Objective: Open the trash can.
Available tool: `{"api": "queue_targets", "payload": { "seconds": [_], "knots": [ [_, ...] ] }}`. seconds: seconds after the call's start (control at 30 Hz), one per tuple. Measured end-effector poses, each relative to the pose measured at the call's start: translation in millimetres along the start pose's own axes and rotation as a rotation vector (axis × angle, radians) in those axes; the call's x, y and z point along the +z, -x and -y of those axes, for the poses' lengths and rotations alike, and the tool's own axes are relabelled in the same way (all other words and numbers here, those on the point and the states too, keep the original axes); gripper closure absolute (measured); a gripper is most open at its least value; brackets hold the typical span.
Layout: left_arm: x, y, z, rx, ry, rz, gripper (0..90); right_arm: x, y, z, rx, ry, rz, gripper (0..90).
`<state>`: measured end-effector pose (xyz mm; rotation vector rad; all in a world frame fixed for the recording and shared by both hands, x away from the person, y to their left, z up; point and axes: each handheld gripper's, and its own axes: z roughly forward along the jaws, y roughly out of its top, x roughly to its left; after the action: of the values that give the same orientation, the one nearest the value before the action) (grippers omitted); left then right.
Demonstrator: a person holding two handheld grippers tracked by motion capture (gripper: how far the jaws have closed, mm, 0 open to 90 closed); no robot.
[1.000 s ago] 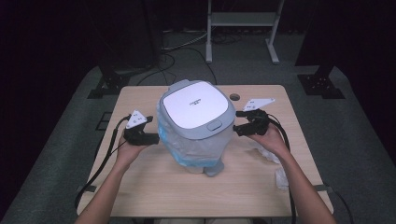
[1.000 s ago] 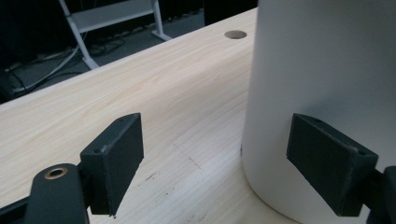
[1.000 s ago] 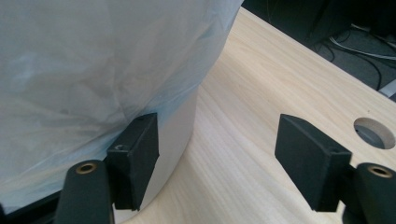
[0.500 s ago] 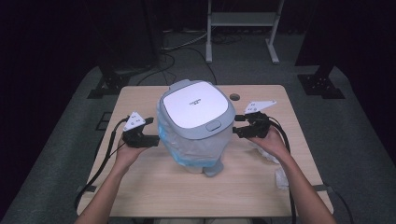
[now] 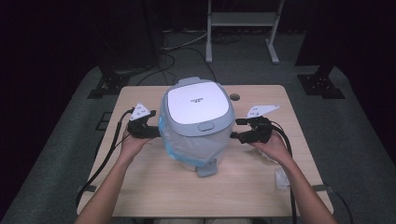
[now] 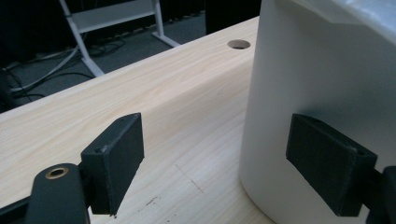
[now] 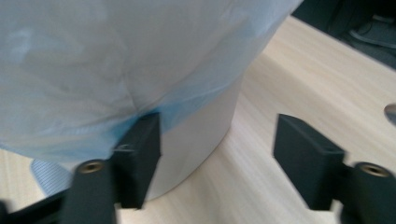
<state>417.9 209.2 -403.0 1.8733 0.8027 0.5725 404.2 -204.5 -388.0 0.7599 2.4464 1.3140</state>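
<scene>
Up close, right gripper [image 7: 217, 163] fingers spread beside blue-bagged bin [image 7: 140, 70]; left gripper [image 6: 233, 163] likewise.

A pale wooden table [image 5: 140, 196] with a round hole [image 5: 234, 97] near its far edge carries a white bin [image 5: 198, 126] (half wrapped in a bluish plastic liner [image 5: 187, 147]) at its middle, and crumpled clear plastic [image 5: 281, 178] lies near the right edge.
</scene>
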Motion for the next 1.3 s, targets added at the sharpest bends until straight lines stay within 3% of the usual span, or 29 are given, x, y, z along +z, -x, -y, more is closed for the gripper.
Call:
{"api": "queue_targets", "payload": {
  "seconds": [0.03,0.13,0.33,0.5,0.57,0.77,0.83,1.03,1.17,1.3],
  "knots": [
    [-2.4,0.8,0.4,0.002,0.001,0.013,18.2,-1.9,-0.7,2.4,0.022,-0.012,-0.025,26.7],
    [-12.3,4.7,4.0,0.015,0.01,0.027,18.2,-4.7,-4.3,5.2,0.033,-0.016,-0.041,25.2],
    [-28.7,19.1,17.7,0.038,0.006,0.084,18.2,-10.8,-20.1,12.2,0.017,-0.01,-0.084,24.1],
    [-34.0,35.2,22.9,0.065,0.005,0.143,18.2,-6.1,-31.1,12.9,-0.016,-0.032,-0.117,24.2],
    [-34.9,43.7,23.6,0.088,0.018,0.194,18.2,-1.5,-37.3,11.1,-0.038,-0.041,-0.123,24.3],
    [-34.5,49.7,25.5,0.102,0.028,0.257,18.2,6.4,-44.2,10.1,-0.05,-0.052,-0.144,24.2],
    [-33.7,52.9,26.2,0.115,0.044,0.287,18.2,8.4,-46.5,10.5,-0.051,-0.049,-0.139,22.1],
    [-32.1,56.1,26.6,0.128,0.082,0.32,18.2,9.1,-49.6,11.9,-0.039,-0.037,-0.124,20.1],
    [-31.0,61.5,21.1,0.175,0.067,0.351,17.4,10.1,-53.9,14.3,-0.047,-0.026,-0.096,19.3],
    [-29.2,64.0,15.8,0.209,0.043,0.335,12.9,11.7,-56.5,17.0,-0.028,-0.026,-0.083,19.2]
  ]
}}
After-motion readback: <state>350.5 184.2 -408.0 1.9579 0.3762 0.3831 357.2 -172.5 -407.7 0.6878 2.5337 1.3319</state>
